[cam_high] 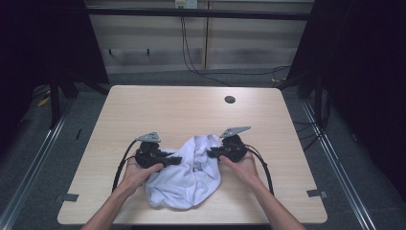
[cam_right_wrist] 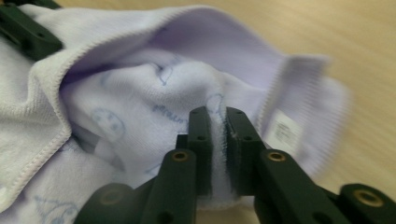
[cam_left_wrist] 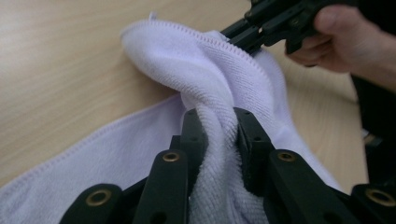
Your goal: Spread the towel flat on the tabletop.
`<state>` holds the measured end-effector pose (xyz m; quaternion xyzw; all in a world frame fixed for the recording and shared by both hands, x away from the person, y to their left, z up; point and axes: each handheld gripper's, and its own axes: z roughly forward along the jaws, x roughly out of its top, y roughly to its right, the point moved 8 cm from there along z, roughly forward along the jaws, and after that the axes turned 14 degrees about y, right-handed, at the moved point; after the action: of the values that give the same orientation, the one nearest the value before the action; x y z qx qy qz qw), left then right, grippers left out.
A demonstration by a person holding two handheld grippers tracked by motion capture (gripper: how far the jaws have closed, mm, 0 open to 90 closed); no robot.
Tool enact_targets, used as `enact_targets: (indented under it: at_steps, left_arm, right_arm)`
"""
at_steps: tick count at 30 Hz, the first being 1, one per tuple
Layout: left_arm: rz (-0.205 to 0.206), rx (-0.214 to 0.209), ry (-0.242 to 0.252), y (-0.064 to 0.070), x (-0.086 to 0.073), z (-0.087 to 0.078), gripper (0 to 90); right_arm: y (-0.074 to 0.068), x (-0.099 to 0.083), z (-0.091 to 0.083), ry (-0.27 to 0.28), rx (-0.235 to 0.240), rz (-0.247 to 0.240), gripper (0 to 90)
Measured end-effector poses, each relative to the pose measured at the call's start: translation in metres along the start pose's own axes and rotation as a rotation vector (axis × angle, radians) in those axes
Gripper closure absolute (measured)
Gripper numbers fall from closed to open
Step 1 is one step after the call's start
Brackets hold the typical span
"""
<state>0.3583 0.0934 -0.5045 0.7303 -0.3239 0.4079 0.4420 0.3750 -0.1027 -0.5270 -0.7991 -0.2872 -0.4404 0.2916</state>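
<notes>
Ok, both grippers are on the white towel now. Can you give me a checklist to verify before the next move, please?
1. Left gripper has cloth between its jaws: ok, a thick fold of the towel is pinched.
2. Right gripper has cloth between its jaws: ok, a thin fold is clamped.
3. Grips sit at opposite sides of the towel: ok in the high view, left gripper and right gripper face each other across it.
4. Each grip is on a corner: cannot tell, the cloth is bunched.
5. Towel lies fully on the table: ok, no part hangs over the edge.
6. Towel flat: not ok, it is crumpled.
</notes>
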Motion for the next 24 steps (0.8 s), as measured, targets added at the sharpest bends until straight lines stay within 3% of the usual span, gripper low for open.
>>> enact_targets:
  at_steps: [2,3,5,6,8,12,15,21,23,24]
  left_arm:
    - [0.000,0.020,0.046,-0.002,0.009,-0.011,75.9]
    - [-0.015,0.006,0.067,-0.001,0.012,-0.015,75.8]
    - [0.004,0.055,0.095,-0.004,0.018,-0.023,76.3]
    - [-0.005,0.048,0.110,-0.005,0.021,-0.027,76.6]
    - [-0.001,0.072,0.138,-0.009,0.027,-0.035,76.9]
    - [-0.005,0.097,0.191,-0.014,0.037,-0.060,77.4]
    - [0.003,0.154,0.253,-0.020,0.050,-0.083,77.8]
    - [0.034,0.245,0.400,-0.025,0.098,-0.128,78.3]
    - [0.054,0.248,0.435,-0.026,0.115,-0.138,78.3]
    - [0.064,0.269,0.437,-0.030,0.124,-0.143,78.3]
  right_arm:
    - [0.006,0.005,-0.010,0.026,0.011,0.021,86.6]
    - [0.009,0.006,-0.015,0.034,0.003,0.028,87.3]
    - [0.012,0.008,-0.022,0.041,0.008,0.036,87.6]
    - [0.013,0.010,-0.026,0.051,-0.006,0.037,87.8]
    - [0.016,0.017,-0.035,0.087,-0.005,0.054,87.9]
    - [0.030,0.032,-0.056,0.127,-0.041,0.065,87.9]
    - [0.043,0.046,-0.075,0.171,-0.087,0.090,87.8]
    - [0.059,0.076,-0.105,0.234,-0.155,0.096,87.8]
    - [0.065,0.092,-0.117,0.280,-0.171,0.107,87.7]
    - [0.067,0.102,-0.124,0.319,-0.174,0.117,87.7]
